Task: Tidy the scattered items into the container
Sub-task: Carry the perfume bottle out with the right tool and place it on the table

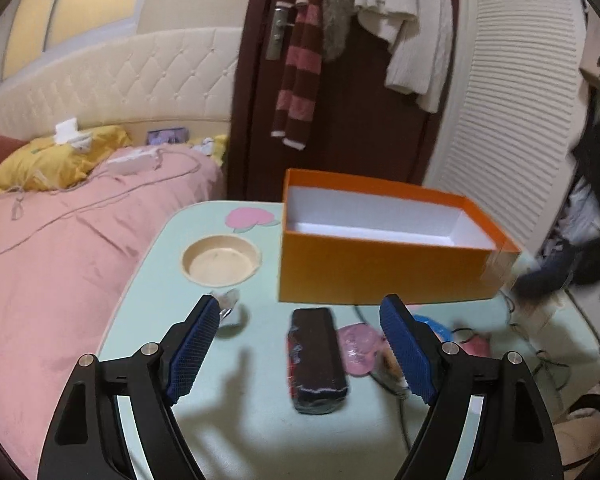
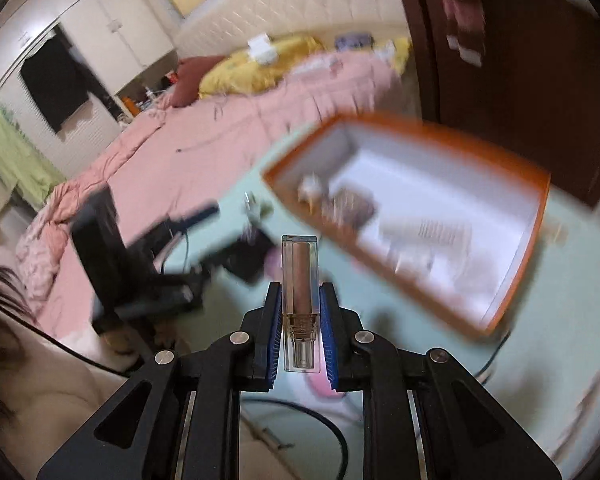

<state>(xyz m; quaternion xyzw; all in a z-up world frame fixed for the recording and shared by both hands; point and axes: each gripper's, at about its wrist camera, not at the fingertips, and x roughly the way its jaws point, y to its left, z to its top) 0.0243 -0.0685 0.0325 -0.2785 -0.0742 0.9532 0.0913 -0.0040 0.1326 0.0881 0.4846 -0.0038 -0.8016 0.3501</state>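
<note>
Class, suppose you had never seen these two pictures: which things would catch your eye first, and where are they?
The orange box stands open at the far side of the pale green table. The right gripper has its jaws shut on a clear lipstick tube. A dark block lies between the left gripper's open jaws.

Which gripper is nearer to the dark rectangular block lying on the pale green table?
Left. The left gripper hangs open right over the dark rectangular block; the right gripper, shut on a clear lipstick tube, is off beside it.

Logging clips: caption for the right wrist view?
Right gripper shut on a clear tube, above the table near the orange box.
</note>
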